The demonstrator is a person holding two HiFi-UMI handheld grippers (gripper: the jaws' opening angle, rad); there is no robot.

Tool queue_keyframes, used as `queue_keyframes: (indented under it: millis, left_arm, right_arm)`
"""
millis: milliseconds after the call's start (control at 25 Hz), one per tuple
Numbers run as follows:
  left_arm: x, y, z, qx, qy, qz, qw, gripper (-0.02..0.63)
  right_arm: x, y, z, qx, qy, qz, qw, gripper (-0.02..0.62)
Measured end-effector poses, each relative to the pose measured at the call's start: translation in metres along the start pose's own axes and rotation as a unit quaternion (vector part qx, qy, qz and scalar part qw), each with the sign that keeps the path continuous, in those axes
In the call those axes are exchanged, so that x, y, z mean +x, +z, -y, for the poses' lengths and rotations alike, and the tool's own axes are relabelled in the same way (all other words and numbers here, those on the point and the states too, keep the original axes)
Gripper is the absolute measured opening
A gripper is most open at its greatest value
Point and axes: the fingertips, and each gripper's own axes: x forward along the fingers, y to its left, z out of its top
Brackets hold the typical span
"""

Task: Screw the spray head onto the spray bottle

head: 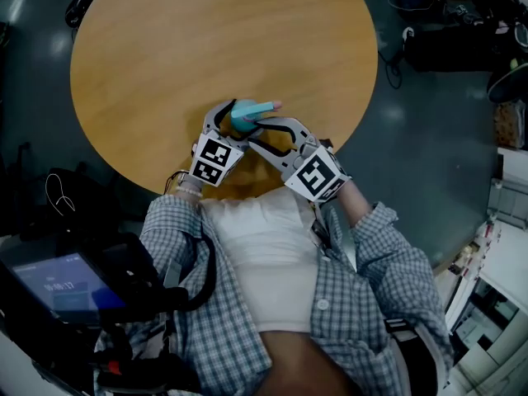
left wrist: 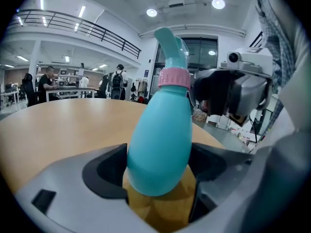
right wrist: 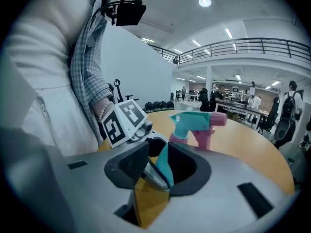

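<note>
A teal spray bottle point(left wrist: 160, 140) stands tilted near the round table's front edge point(head: 243, 118). My left gripper point(left wrist: 158, 171) is shut on its lower body, one pad on each side. The teal spray head point(left wrist: 170, 45), with a pink nozzle and trigger point(right wrist: 209, 130), sits on the neck above a pink collar point(left wrist: 173, 78). My right gripper point(right wrist: 163, 166) comes in from the right point(head: 252, 126). Its dark finger point(left wrist: 204, 89) lies against the collar, and a strip of teal bottle point(right wrist: 164, 171) shows between its jaws. It appears shut on the spray head at the collar.
The wooden table point(head: 165, 56) stretches away beyond the bottle. Its near edge is just under my grippers, against the person's shirt. Bags and cables point(head: 462, 23) lie on the floor at the far right. People stand far behind point(left wrist: 116, 84).
</note>
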Motion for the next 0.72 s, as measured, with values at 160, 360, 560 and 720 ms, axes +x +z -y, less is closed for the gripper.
queue_keyframes:
  millis: [160, 360, 560, 720]
  left_arm:
    - [0.003, 0.000, 0.001, 0.002, -0.005, 0.001, 1.0000, 0.382]
    - [0.003, 0.003, 0.001, 0.006, -0.008, 0.003, 0.9999, 0.382]
    - [0.004, 0.002, 0.002, 0.005, -0.007, 0.004, 0.9999, 0.382]
    - [0.003, 0.001, 0.000, 0.005, -0.005, 0.005, 1.0000, 0.382]
  right_arm:
    - [-0.012, 0.007, -0.017, 0.003, 0.020, 0.005, 1.000, 0.117]
    - [-0.048, 0.013, 0.031, 0.011, -0.043, 0.018, 0.999, -0.006]
    - [-0.050, 0.007, 0.092, -0.020, -0.055, -0.014, 0.998, -0.006]
    - [-0.023, 0.013, 0.115, -0.062, -0.002, -0.027, 0.998, -0.006]
